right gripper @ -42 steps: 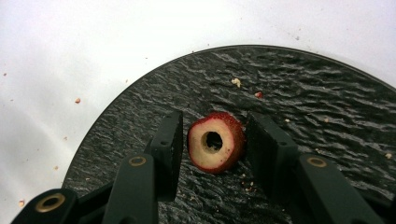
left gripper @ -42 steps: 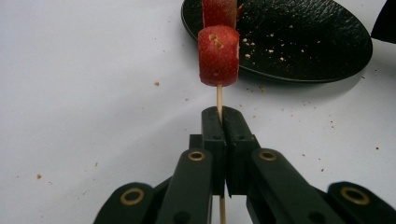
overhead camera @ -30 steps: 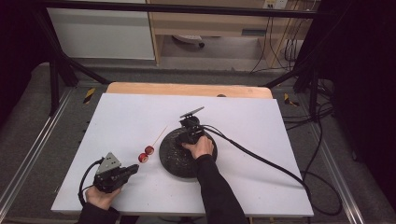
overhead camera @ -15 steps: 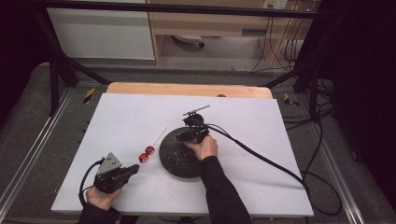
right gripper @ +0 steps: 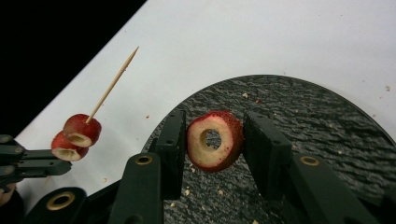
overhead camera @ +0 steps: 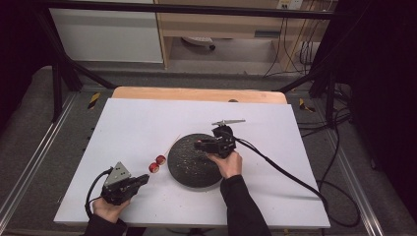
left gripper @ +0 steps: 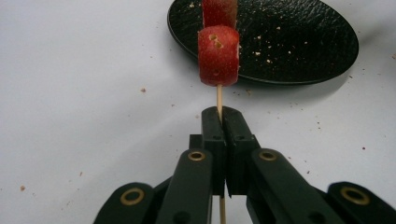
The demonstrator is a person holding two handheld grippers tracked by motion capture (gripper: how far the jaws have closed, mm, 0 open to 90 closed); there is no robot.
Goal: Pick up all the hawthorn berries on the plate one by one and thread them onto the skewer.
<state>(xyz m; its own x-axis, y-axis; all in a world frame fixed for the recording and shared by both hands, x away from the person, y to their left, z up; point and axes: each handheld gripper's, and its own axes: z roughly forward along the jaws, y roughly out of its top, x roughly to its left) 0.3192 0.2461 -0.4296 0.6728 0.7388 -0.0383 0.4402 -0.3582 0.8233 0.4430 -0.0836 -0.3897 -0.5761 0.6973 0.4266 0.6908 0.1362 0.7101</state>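
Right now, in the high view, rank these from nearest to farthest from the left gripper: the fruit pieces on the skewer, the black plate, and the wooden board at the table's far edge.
1. Fruit pieces on the skewer, just beyond the left gripper.
2. Black plate, past the fruit toward the middle of the table.
3. Wooden board, along the far edge.

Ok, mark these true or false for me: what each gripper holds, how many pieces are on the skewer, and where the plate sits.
1. The left gripper is shut on the skewer. True.
2. Four fruit pieces are threaded on the skewer. False: two fruit pieces are on it.
3. The right gripper holds a fruit ring with a hole through it. True.
4. The ring is already on the skewer. False: it is apart from it, above the black plate.
5. The plate lies on the floor. False: it is on the white table.
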